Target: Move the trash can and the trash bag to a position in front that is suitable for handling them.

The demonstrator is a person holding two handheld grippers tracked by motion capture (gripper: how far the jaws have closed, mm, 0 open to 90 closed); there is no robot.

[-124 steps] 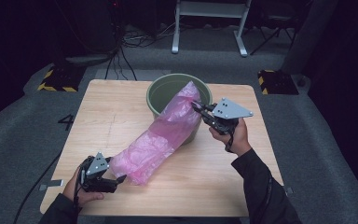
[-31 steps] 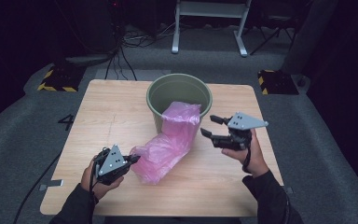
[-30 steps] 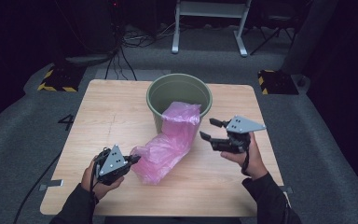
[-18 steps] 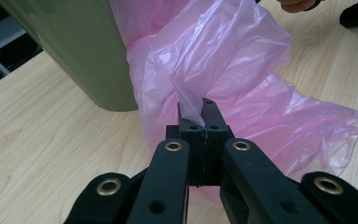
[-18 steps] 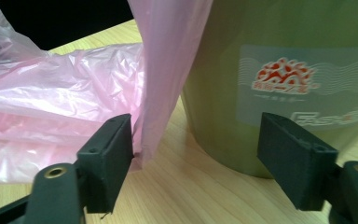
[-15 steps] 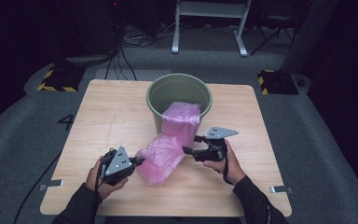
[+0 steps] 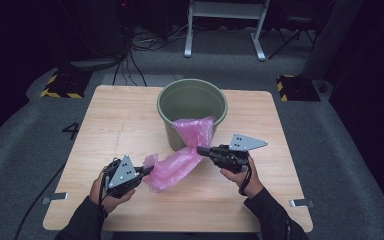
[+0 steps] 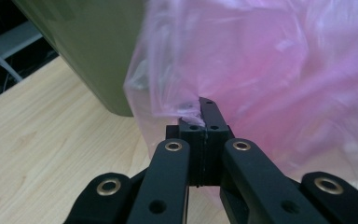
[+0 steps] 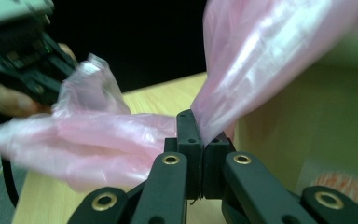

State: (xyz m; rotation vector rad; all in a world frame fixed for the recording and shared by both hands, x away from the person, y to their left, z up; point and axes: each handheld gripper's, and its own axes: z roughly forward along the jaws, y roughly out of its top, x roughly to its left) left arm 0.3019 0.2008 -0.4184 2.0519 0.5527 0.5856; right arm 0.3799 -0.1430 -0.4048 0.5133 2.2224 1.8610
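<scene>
Near edge of the tabletop (image 7: pixel 130 105): the left gripper (image 7: pixel 149 170), held toward the near left corner, has its jaws clenched on the near end of the pink plastic bag (image 7: pixel 172 170) — in the left gripper view the film (image 8: pixel 270 79) is pinched between the closed tips (image 8: pixel 204 112). To the right, nearer the middle of the tabletop, the right gripper (image 7: pixel 202 150) is clamped on the bag's mid-section; the right gripper view shows the jaws (image 9: pixel 198 128) pressed together with a fold of pink film (image 9: pixel 261 60) caught between them, and the other gripper (image 9: pixel 23 56) farther off, blurred. Between the two grippers the bag sags toward the wood. Beyond the right gripper — the bag rises to the near rim of the green bucket (image 7: pixel 192 97), over which its far end (image 7: pixel 196 127) is draped. The bucket stands upright, central, toward the far edge of the tabletop.
</scene>
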